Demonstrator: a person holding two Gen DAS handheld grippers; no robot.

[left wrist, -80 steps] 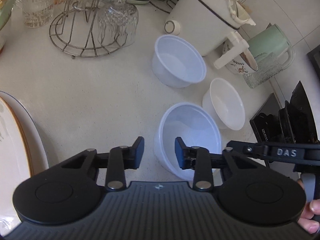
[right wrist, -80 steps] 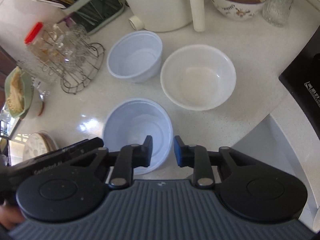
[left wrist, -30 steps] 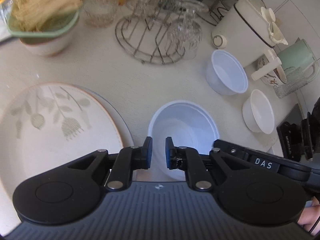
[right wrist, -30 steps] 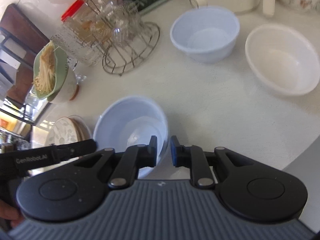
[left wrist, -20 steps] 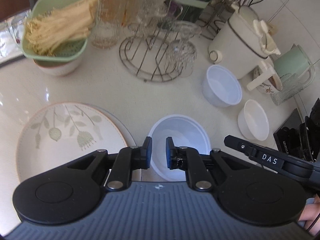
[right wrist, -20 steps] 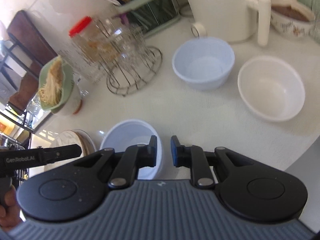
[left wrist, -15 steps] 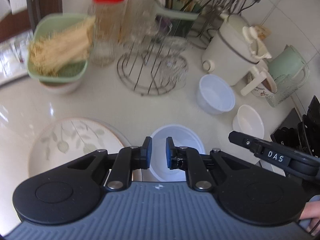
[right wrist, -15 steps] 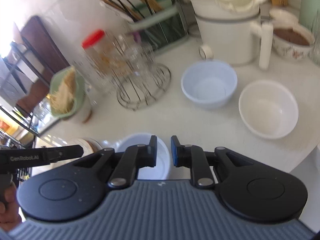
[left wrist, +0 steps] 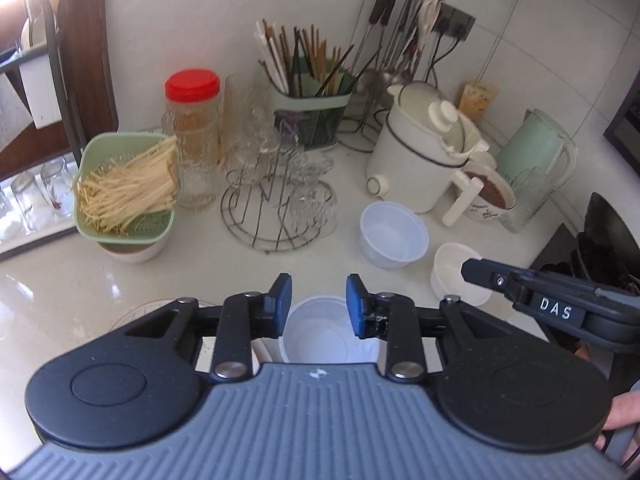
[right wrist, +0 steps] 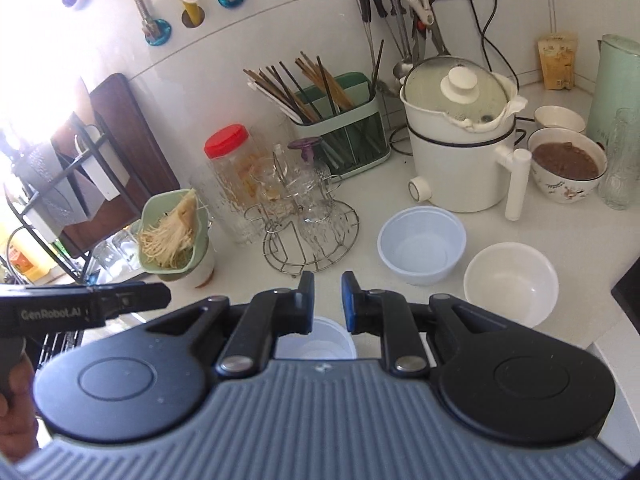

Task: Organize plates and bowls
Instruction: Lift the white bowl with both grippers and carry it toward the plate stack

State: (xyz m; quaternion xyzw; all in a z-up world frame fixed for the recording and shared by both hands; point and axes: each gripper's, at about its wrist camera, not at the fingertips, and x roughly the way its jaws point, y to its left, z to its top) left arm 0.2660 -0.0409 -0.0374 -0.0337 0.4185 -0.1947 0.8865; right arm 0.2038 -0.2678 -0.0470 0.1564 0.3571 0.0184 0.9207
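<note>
While raised high over the counter point(left wrist: 80, 280), nothing gripped by either claw. Near bowl point(left wrist: 328, 332) directly below left gripper point(left wrist: 318, 300), seen through the gap between its parted fingers, no contact; rim also peeking under right gripper point(right wrist: 326, 300), whose fingers stand a little apart with nothing between. Sits on the counter just right of the plate point(left wrist: 132, 314), apparently touching or overlapping its edge, cannot tell which. Plate mostly hidden under the left gripper body, only a sliver of rim showing.

Outward from near bowl: second pale plastic bowl point(right wrist: 422, 244) farther back and right, in front of the white cooker point(right wrist: 460, 152). White bowl point(right wrist: 510, 282) right of that one, nearly touching, partly behind the right gripper tip in the left view.

Progress, judged: early to middle. One bowl parked beside the plate, looks placed. Two empty bowls left loose by the cooker, not stacked, not gathered. Likely left: bring both over or nest them.

Counts: empty bowls 3 (2 pale plastic, 1 white). Plates visible 1, maybe more stacked beneath, cannot tell. Patterned bowl point(right wrist: 568, 164) with brown food 1, right of the cooker, probably not part of the job. Small white cup point(right wrist: 560, 118) behind it 1. Wire glass rack point(right wrist: 308, 232) 1, left of the far bowls. Green strainer point(left wrist: 128, 184) of noodles 1, left of near bowl.
</note>
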